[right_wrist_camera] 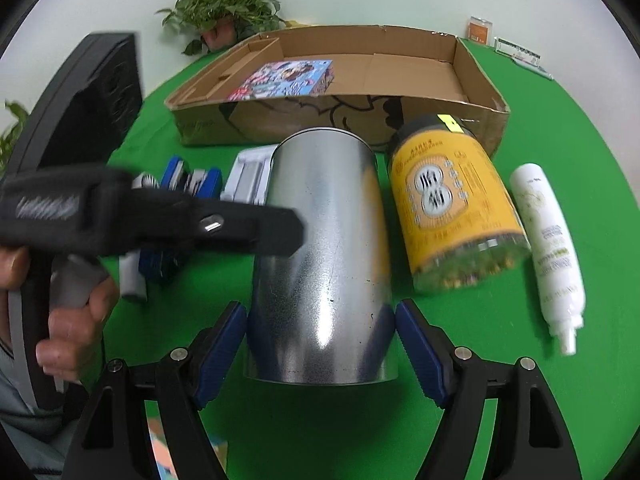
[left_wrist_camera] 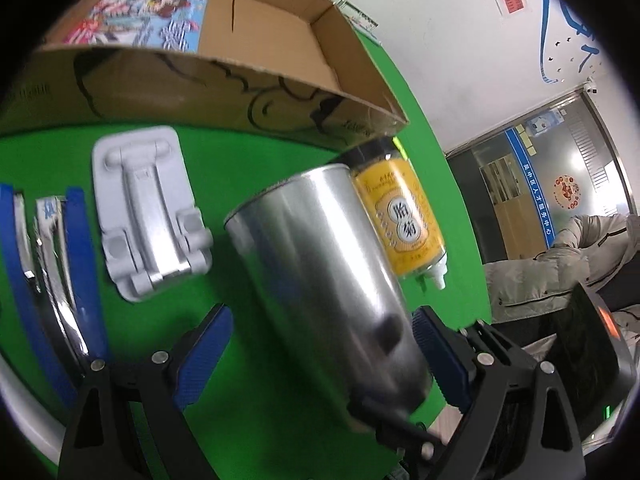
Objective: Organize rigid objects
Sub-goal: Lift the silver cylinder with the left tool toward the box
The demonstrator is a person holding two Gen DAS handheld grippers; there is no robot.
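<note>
A shiny metal can (right_wrist_camera: 320,256) lies on the green table. My right gripper (right_wrist_camera: 320,344) closes around its near end, blue pads against both sides. In the left wrist view the can (left_wrist_camera: 328,276) lies between the fingers of my left gripper (left_wrist_camera: 320,352), which is open; its right pad touches the can, its left pad stands well apart. The left gripper's body (right_wrist_camera: 140,216) crosses the right wrist view, reaching the can's left side. A yellow-labelled jar (right_wrist_camera: 452,204) lies right of the can. An open cardboard box (right_wrist_camera: 344,80) stands behind, a colourful printed card (right_wrist_camera: 288,80) inside.
A white bottle (right_wrist_camera: 552,256) lies right of the jar. A grey plastic holder (left_wrist_camera: 148,212) and blue-handled pliers (left_wrist_camera: 52,264) lie left of the can. Potted plants (right_wrist_camera: 224,8) stand behind the box. A person in a pale jacket (left_wrist_camera: 580,264) sits beyond the table's edge.
</note>
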